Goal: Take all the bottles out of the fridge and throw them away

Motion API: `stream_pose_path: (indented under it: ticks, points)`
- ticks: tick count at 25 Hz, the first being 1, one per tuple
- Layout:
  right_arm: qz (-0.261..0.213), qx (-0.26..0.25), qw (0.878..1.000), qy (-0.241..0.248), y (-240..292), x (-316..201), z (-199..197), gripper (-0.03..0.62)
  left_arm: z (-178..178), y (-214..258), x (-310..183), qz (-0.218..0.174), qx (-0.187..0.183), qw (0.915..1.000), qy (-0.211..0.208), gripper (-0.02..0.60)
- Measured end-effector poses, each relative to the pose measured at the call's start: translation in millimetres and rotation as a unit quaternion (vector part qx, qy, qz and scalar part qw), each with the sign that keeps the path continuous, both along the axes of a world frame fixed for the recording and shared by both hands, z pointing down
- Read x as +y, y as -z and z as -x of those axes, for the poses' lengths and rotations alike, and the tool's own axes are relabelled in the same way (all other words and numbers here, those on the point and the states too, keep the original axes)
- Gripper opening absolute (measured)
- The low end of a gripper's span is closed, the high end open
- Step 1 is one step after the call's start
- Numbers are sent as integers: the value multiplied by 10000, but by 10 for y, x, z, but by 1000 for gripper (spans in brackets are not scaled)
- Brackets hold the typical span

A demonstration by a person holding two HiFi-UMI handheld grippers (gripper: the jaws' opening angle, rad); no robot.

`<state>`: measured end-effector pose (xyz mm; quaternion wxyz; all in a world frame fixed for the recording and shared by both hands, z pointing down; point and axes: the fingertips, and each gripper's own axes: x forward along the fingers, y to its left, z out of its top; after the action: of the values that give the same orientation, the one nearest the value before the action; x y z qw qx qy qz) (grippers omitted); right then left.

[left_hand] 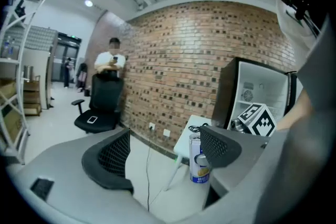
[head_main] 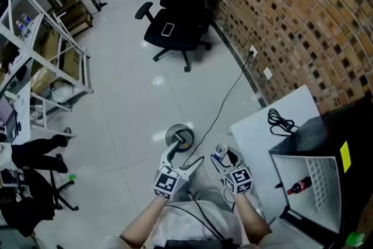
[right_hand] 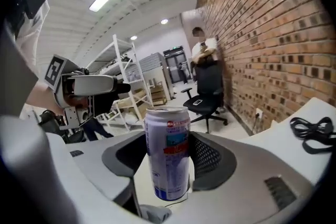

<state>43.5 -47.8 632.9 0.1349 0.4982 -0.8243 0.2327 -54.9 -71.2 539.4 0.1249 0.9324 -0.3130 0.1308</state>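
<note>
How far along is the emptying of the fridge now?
Done: one white-and-blue drink can is out of the open black fridge. In hand: the right gripper holds that can near the round silver bin; the left gripper is open. Left: drop it, then fetch the dark red-labelled bottle in the fridge.

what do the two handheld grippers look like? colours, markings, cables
Both the left gripper and right gripper have light grey bodies, curved dark fingers with mesh-textured pads, and a white cube of black square markers at the rear. A thin black cable runs across the person's light top.
</note>
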Motion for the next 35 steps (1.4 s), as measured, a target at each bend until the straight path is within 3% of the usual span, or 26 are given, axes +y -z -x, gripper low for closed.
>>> stream_pose_path:
  ticks: [6, 10, 13, 16, 19, 23, 26, 28, 30, 35]
  points:
    - [792, 148, 9914, 1034, -1271, -426, 706, 273, 757, -1175, -201, 717, -441, 9919, 955, 403]
    - [1426, 325, 9801, 1344, -2345, -618, 1114, 272, 1110, -1874, -342, 1137, -366, 9831, 1388, 402]
    - [1956, 675, 9670, 1485, -3230, -649, 1308, 270, 1305, -2432, -403, 1257, -305, 9785, 1609, 402]
    - [2191, 1068, 9557, 1647, -4001, -702, 1518, 268, 1460, -2924, -462, 1370, -291, 9728, 1842, 400]
    - [2434, 1448, 9375, 2019, -4804, -692, 1638, 268, 1529, -3345, -512, 1590, -187, 9632, 2158, 400]
    - [2923, 1929, 9029, 2492, -5803, -515, 1746, 270, 1753, -3968, -435, 1553, -426, 9652, 2061, 401]
    - [3289, 2226, 8812, 2564, -6105, -430, 1689, 270, 1875, -4154, -404, 1682, -449, 9594, 2220, 401]
    - [3577, 2214, 8732, 2460, -6163, -329, 1641, 273, 1939, -4206, -310, 1725, -526, 9592, 2178, 401]
    - [3746, 2088, 8725, 2340, -6126, -307, 1624, 278, 2008, -4187, -251, 1759, -535, 9588, 2167, 402]
    - [3724, 1752, 8839, 2222, -5773, -422, 1653, 276, 2040, -4006, -264, 1819, -422, 9577, 2189, 401]
